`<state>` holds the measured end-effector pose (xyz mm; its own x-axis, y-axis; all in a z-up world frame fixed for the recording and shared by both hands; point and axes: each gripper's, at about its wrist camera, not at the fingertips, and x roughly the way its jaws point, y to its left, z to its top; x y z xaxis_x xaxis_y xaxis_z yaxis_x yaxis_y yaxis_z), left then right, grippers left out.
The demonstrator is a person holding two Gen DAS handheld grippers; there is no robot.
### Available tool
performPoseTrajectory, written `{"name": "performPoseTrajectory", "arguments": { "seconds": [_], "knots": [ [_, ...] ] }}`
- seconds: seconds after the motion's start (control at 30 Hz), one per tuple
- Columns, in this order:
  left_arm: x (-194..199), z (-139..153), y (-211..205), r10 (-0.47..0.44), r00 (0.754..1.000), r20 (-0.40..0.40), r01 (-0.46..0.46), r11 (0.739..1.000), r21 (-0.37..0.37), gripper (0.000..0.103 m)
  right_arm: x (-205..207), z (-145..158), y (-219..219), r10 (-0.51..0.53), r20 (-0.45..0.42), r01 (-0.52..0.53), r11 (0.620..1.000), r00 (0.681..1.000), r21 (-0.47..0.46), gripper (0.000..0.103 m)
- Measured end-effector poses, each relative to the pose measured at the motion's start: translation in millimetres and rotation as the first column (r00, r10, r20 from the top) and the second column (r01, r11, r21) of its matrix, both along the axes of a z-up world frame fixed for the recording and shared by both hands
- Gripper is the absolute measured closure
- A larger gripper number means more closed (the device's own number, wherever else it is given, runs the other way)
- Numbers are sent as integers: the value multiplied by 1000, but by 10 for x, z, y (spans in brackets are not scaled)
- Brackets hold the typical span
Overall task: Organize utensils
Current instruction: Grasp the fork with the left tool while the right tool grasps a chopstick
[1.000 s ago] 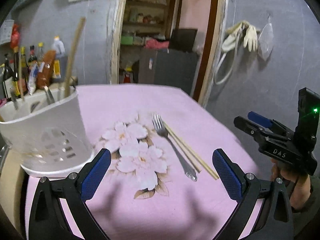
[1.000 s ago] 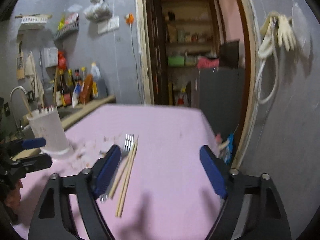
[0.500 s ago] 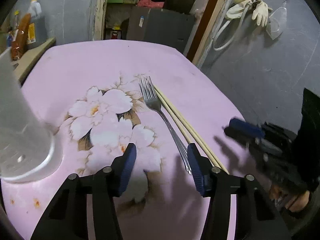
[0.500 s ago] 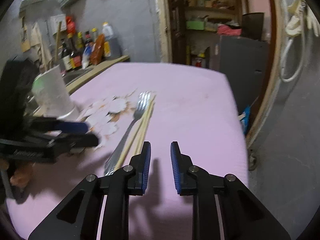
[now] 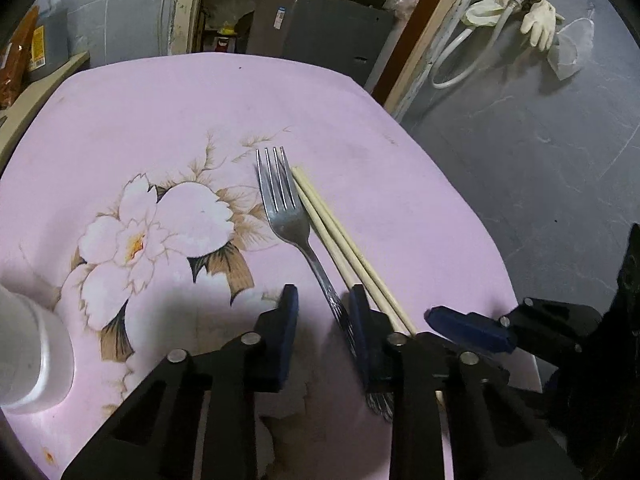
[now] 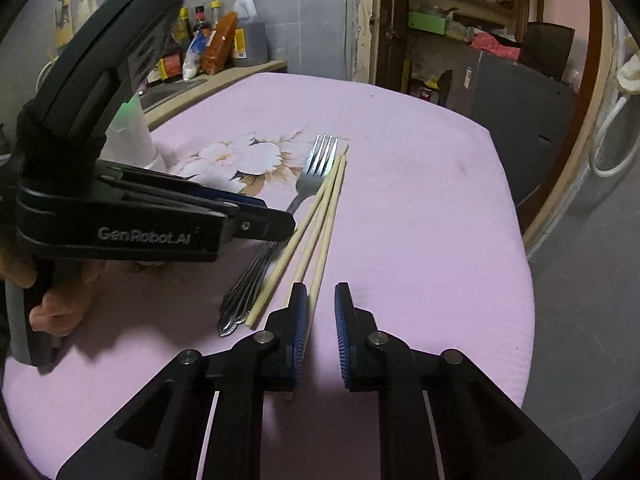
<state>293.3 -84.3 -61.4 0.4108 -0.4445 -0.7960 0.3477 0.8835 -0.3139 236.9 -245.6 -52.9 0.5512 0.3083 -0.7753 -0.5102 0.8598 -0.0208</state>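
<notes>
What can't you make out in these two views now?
Left wrist view: the white holder is cut by the left edge, contents unseen.
Left wrist view: the fork has its handle end behind the left claw, which has just been closing, handle between its jaws.
Right wrist view: one end of the chopsticks hides under the right claw, also just closing, nothing between its jaws.

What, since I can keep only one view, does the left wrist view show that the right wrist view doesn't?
Only left wrist: the left hand-held gripper from behind, jaws just closing, with the fork handle between them, and a plastic bag on the wall. Only right wrist: the hand holding that gripper, and sauce bottles on the counter. Both: fork, chopsticks beside it, pink table, white holder.
</notes>
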Motion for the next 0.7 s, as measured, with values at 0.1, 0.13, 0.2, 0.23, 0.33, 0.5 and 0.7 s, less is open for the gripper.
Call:
{"name": "performPoseTrajectory", "arguments": {
  "seconds": [0.1, 0.13, 0.2, 0.23, 0.33, 0.5, 0.7],
  "knots": [
    [15, 2, 23, 11, 1000, -17, -11, 1000, -15, 86, 37, -16, 29, -14, 9, 14, 1000, 1000, -28, 97],
    [19, 1, 39, 12, 1000, -21, -12, 1000, -21, 86, 56, -21, 39, -19, 13, 19, 999, 1000, -35, 99],
    [46, -1, 22, 12, 1000, -24, -12, 1000, -22, 86, 93, -24, 48, -23, 20, 24, 999, 1000, -46, 101],
    [50, 2, 24, 12, 1000, -25, -12, 1000, -18, 86, 104, -24, 45, -25, 23, 26, 998, 999, -49, 103],
    [114, 5, 6, 12, 999, -35, -12, 1000, -7, 86, 131, -17, 16, -29, 27, 30, 999, 999, -38, 103],
    [209, 15, -9, 25, 996, -90, -28, 999, -38, 88, 111, 10, -38, -72, 76, 77, 995, 995, -63, 103],
    [294, 16, -55, 39, 994, -103, -43, 998, -40, 92, 201, 23, -143, -123, 63, 125, 992, 990, -33, 103]
  ]
}}
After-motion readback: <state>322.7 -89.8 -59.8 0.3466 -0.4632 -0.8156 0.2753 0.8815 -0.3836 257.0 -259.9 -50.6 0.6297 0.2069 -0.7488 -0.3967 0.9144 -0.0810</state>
